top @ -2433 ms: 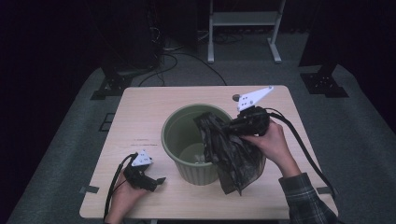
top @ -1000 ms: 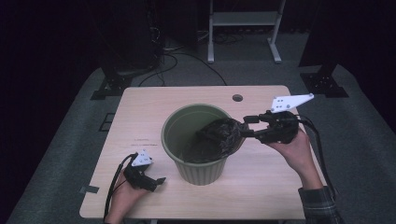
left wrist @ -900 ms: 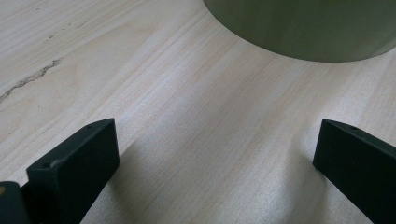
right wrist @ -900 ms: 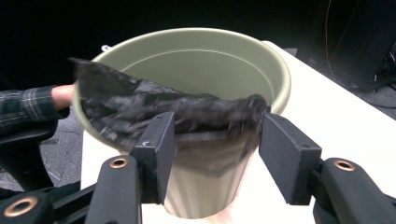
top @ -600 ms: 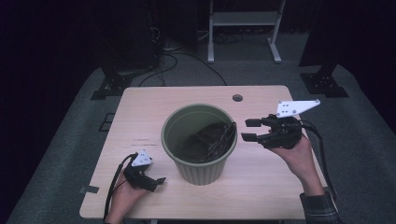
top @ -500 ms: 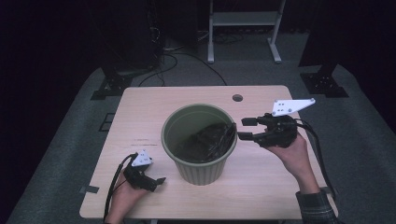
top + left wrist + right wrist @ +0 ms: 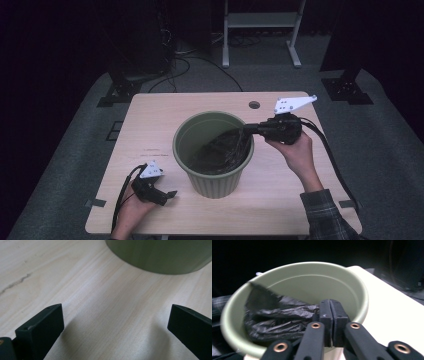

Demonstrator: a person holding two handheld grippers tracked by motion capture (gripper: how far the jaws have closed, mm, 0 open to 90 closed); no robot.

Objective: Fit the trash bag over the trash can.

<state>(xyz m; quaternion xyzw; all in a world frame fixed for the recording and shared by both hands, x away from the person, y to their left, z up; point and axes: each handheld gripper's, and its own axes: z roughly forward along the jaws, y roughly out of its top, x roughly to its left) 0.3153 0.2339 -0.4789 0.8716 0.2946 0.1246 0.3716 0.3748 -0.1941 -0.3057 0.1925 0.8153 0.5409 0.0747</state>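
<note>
An olive-green plastic bin (image 7: 186, 129) stands in the middle of the wooden table (image 7: 160, 112). A crumpled black plastic bag (image 7: 222, 149) lies inside it, one edge pulled up toward the right rim. My right gripper (image 7: 246, 130) reaches over that rim, jaws pressed together on the bag's edge. In the right gripper view the shut jaws (image 7: 329, 315) meet the bag (image 7: 277, 317) inside the bin (image 7: 312, 277). My left gripper (image 7: 169, 194) rests open on the table at the front left. In the left gripper view its jaws (image 7: 115, 317) hold nothing and point at the bin's base (image 7: 155, 255).
A round cable hole (image 7: 254, 105) sits in the table's far edge. Behind the table, on the grey floor, stand a white frame (image 7: 260, 30), black stand feet (image 7: 120, 90) and loose cables. My right gripper's cable (image 7: 330, 155) trails over the table's right side.
Half a second ago my right gripper was open, right of the bin. It has moved left to the rim and shut on the bag's edge. My left gripper has stayed put.
</note>
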